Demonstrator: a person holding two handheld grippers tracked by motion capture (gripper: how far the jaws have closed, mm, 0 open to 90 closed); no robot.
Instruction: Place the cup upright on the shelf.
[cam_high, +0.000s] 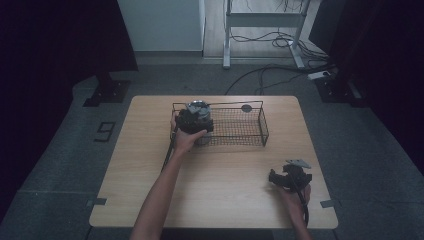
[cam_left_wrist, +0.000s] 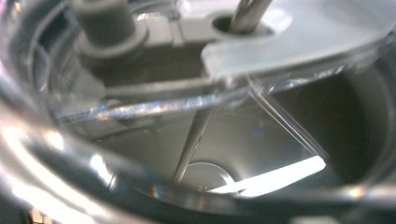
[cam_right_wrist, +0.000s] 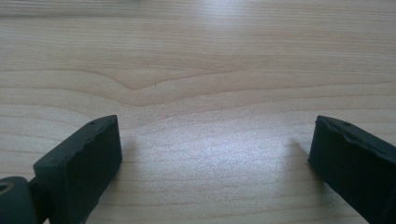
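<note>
Left gripper (cam_high: 194, 120) sits at the wire basket's (cam_high: 263, 125) left end; I cannot tell its jaw state behind a clear, glassy object (cam_left_wrist: 196, 140). Right gripper (cam_high: 290, 177) rests wide apart over the table (cam_high: 225, 185). That smooth clear piece could slip or knock the basket rim

The left forearm is extended forward from the bottom edge, and the left claw (cam_high: 194, 118) is held in the left hand (cam_high: 186, 140), its jaw state not discernible. The right claw (cam_high: 290, 177) is held low and near in the right hand (cam_high: 295, 196), its two black jaws spread wide apart.
</note>
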